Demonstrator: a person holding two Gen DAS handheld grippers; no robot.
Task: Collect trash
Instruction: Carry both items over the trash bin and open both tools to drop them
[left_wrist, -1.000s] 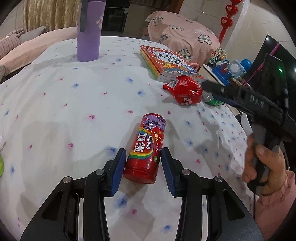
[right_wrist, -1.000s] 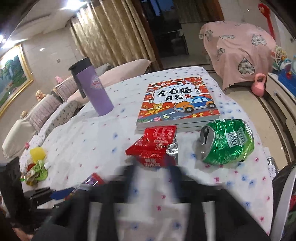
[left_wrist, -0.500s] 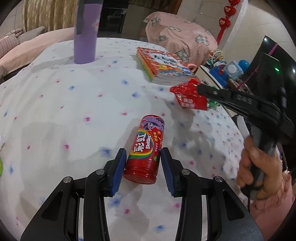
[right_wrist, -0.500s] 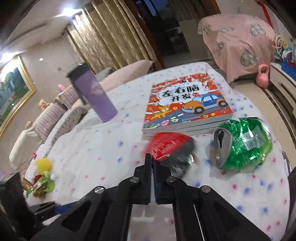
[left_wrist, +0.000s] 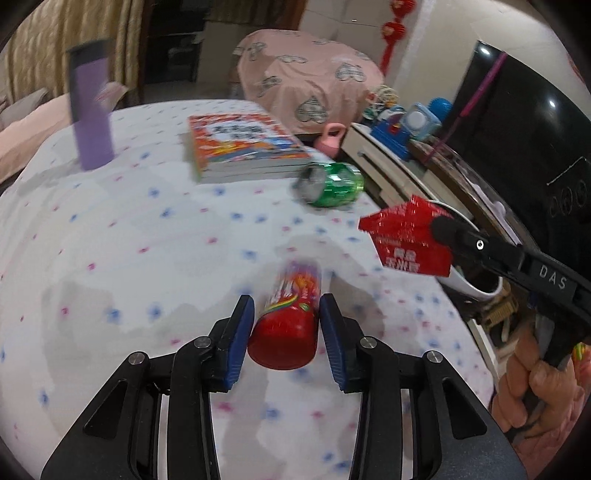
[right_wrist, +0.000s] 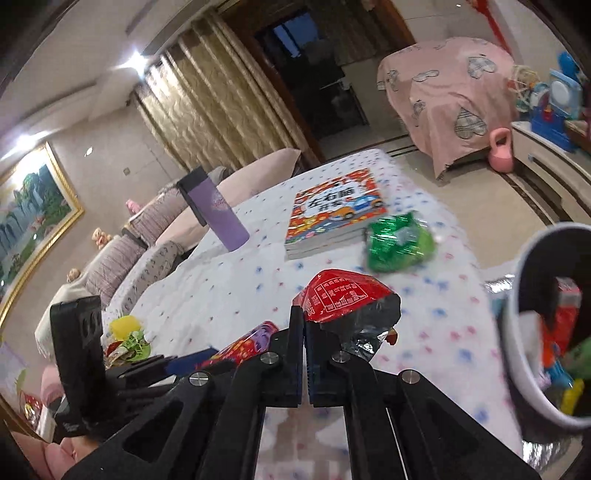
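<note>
Left wrist view: red candy tube (left_wrist: 291, 317) caught between the blue pads of the left gripper (left_wrist: 286, 299), jaws just drawn in a little further and pressed to its sides, near the front edge of the table (left_wrist: 147, 240) with its dotted white cloth. Blurred in the shot. Crushed green can (left_wrist: 332, 184) lying on its side toward the table's right edge, just beside a stack of picture books (left_wrist: 243, 147). Purple flask (left_wrist: 90, 110) upright near the far left edge. At right, a hand (left_wrist: 535, 398) around the grip of the right gripper (left_wrist: 441, 227), tips clamped on a red snack wrapper (left_wrist: 406, 236) held in the air at the table's right edge, in front of the rim of a white bin (left_wrist: 476, 291).

Right wrist view: jaws fully together, pinching one corner of the red wrapper (right_wrist: 343, 295), silver lining showing underneath, clear of the cloth. White bin (right_wrist: 524, 332) just off the table's right edge, coloured packaging inside. Green can (right_wrist: 399, 243) touching the near corner of the books (right_wrist: 332, 210) toward the far edge; flask (right_wrist: 214, 210) standing to their left. Candy tube (right_wrist: 247, 339) low at left, with the other gripper around it.
</note>
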